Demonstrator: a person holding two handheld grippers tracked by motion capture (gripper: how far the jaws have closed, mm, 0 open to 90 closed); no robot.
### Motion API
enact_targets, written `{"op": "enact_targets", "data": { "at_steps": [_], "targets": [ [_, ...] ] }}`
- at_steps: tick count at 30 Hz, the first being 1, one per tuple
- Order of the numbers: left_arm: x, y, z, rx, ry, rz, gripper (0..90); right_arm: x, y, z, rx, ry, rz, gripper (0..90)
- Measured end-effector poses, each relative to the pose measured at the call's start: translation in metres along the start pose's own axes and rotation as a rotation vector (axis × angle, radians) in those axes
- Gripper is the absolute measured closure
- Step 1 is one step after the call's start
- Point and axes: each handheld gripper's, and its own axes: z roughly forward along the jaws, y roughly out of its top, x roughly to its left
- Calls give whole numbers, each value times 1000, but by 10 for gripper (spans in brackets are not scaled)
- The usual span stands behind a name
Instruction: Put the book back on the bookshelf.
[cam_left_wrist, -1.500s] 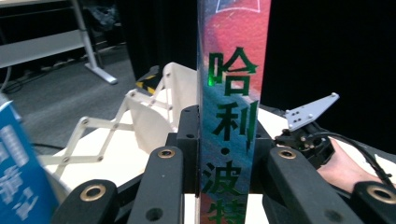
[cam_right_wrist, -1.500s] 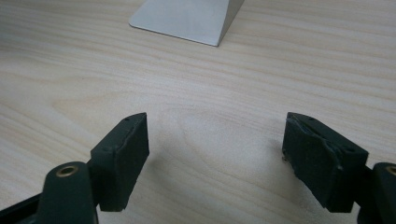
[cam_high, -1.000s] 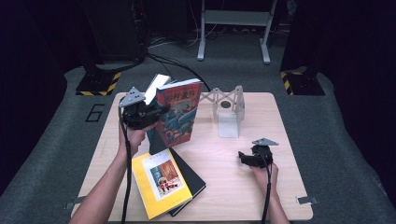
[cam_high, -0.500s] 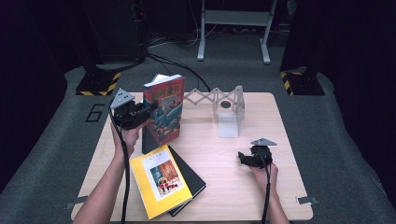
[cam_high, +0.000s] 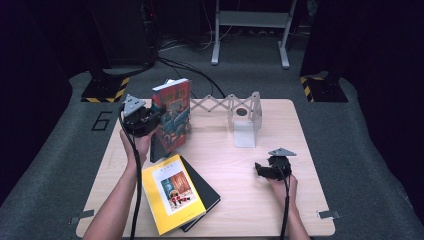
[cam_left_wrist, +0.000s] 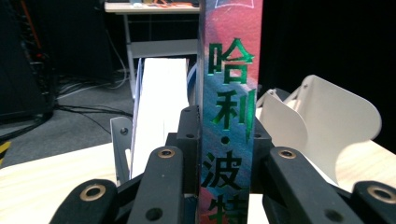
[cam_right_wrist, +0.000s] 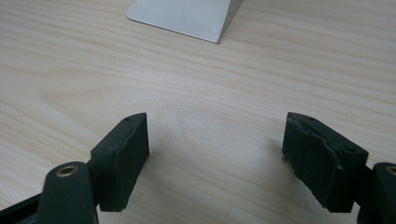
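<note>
A colourful book (cam_high: 174, 116) stands upright at the left end of the white folding book rack (cam_high: 244, 116). My left gripper (cam_high: 138, 118) is shut on its spine. In the left gripper view the jaws of the left gripper (cam_left_wrist: 223, 136) clamp the spine (cam_left_wrist: 229, 93), which bears green characters. Another book's white page edge (cam_left_wrist: 159, 105) stands just left of it. My right gripper (cam_high: 268, 170) rests open on the table at the right. In the right gripper view the right gripper (cam_right_wrist: 224, 154) has only bare wood between its fingers.
A yellow book (cam_high: 172, 194) lies on a black book (cam_high: 206, 189) near the front left of the wooden table (cam_high: 300, 210). A white rack divider (cam_left_wrist: 336, 126) curves up to the right of the held book. The rack's base plate (cam_right_wrist: 187, 14) lies ahead of the right gripper.
My left gripper has carried the colourful book leftward and turned it from tilted to upright. The right gripper has stayed where it was.
</note>
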Motion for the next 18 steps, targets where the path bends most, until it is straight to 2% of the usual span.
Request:
{"op": "enact_targets", "data": {
  "at_steps": [12,16,18],
  "targets": [
    [-10,-2,16,-36,67,9,749,1,0,0,5,1,-9,224],
    [-13,-5,22,-64,72,-2,749,1,0,0,5,0,-8,224],
    [-16,-9,28,-59,71,0,749,1,0,0,7,-2,-10,224]
  ]
}}
